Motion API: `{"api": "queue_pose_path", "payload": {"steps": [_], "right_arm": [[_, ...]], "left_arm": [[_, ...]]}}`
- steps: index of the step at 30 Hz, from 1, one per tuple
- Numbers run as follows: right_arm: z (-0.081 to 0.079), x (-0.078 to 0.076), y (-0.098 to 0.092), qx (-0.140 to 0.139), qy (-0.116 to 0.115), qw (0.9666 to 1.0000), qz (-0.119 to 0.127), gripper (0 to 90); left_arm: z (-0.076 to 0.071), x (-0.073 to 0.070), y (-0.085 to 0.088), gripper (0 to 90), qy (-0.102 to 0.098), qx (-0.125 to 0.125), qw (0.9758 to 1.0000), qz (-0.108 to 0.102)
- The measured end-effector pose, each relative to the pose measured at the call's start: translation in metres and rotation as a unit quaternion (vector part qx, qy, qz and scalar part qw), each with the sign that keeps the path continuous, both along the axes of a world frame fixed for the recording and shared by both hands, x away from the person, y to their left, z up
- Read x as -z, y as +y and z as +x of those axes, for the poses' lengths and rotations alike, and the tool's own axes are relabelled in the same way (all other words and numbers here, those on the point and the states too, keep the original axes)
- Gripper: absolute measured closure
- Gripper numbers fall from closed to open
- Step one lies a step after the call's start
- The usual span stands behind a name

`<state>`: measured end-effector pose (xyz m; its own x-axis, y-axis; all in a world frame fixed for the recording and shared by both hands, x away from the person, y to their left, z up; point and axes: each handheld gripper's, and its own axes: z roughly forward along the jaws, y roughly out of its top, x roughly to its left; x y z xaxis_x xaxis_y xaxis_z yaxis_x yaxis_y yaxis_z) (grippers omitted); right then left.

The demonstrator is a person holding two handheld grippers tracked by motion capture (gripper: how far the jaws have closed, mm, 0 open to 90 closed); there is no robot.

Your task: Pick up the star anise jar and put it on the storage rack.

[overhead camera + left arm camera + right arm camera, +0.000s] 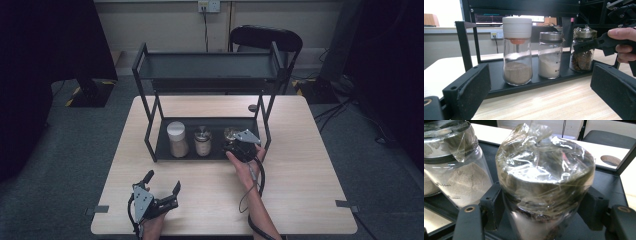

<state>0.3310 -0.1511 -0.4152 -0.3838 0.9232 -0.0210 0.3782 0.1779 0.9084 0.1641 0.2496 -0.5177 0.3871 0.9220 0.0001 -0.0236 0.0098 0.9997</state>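
right hand-held gripper point(541, 220): pinching the film-wrapped jar point(544, 185) below its lid, centre frame | jar: rightmost on the black rack's point(165, 150) bottom tray, beside the metal-lidded jar point(549, 56) | left hand-held gripper point(162, 187): spread, lower left over the counter point(300, 175)

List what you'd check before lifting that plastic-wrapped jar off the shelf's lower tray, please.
1. Right hand-held gripper closed on the wrapped jar: ok, pads press both sides.
2. Jar upright: ok.
3. Gap to the middle jar: ok, apart though close.
4. Upper shelf overhead leaves lifting room: cannot tell; drawing it out toward the person looks safer.
5. Left hand-held gripper out of the way: ok, open, near the table edge.
6. Wrap tight: cannot tell.
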Motion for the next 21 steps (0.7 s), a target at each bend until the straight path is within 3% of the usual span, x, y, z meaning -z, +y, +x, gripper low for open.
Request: {"api": "queue_pose_path", "payload": {"steps": [6, 14, 21], "right_arm": [[-0.0004, 0.0000, -0.0006, 0.000, -0.001, 1.0000, 0.002, 28.8], [0.0000, -0.0043, -0.0020, 0.010, 0.001, 0.9997, 0.021, 4.5], [-0.0035, -0.0002, -0.0034, 0.015, -0.003, 0.9994, 0.030, 0.0]], "left_arm": [[0.0001, 0.0001, -0.0001, 2.2, 0.000, 0.000, 1.0000, -0.001], [0.0001, 0.0001, -0.0001, 2.2, 0.000, 0.000, 1.0000, -0.001], [0.0001, 0.0000, -0.0001, 2.2, 0.000, 0.000, 1.0000, -0.001]]}}
